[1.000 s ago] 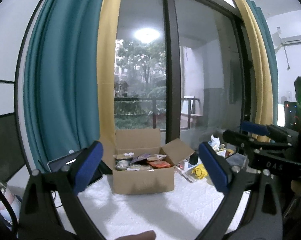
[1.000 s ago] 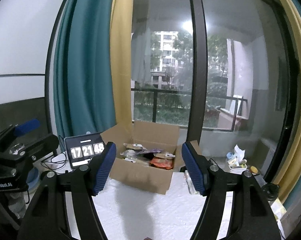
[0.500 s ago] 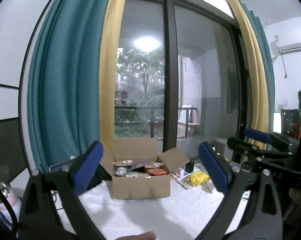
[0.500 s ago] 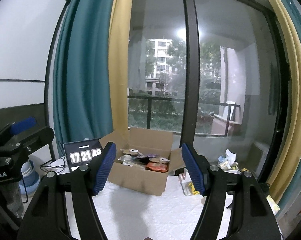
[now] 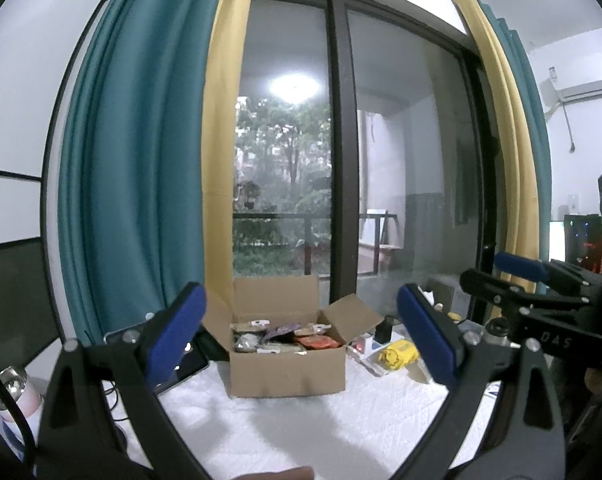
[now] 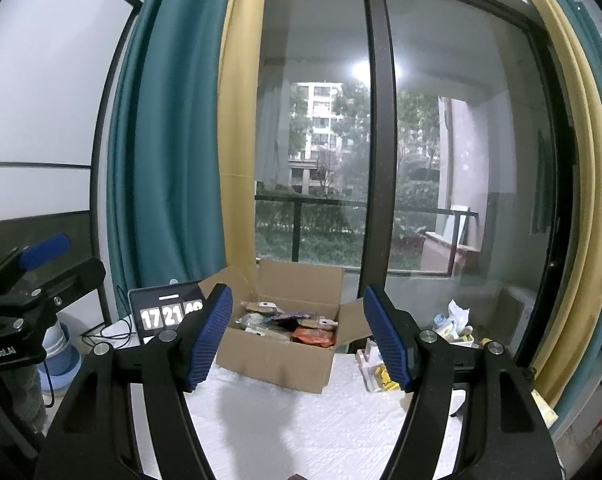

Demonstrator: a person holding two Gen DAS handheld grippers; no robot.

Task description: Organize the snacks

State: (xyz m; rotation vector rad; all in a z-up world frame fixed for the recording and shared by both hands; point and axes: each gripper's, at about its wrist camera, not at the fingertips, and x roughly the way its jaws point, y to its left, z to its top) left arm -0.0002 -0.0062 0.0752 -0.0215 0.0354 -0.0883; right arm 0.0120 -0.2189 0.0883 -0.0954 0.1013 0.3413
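Observation:
An open cardboard box (image 5: 287, 372) (image 6: 275, 354) holding several snack packets stands at the far side of a white-covered table (image 5: 293, 436), in front of a glass door. An orange packet (image 6: 314, 336) lies at its right end. My left gripper (image 5: 301, 334) is open and empty, well short of the box and pointing level at it. My right gripper (image 6: 297, 338) is also open with nothing between its blue pads (image 6: 211, 338), equally far back. Each gripper shows at the edge of the other's view.
A tablet (image 6: 165, 314) showing clock digits leans left of the box. Right of the box sit a clear tray (image 5: 371, 354) and a yellow packet (image 5: 399, 354). A cup of small items (image 6: 453, 326) stands farther right. Curtains flank the door.
Both grippers drew back from the box and tipped slightly upward, so the box looks smaller and lower. Their jaws stayed as wide as before.

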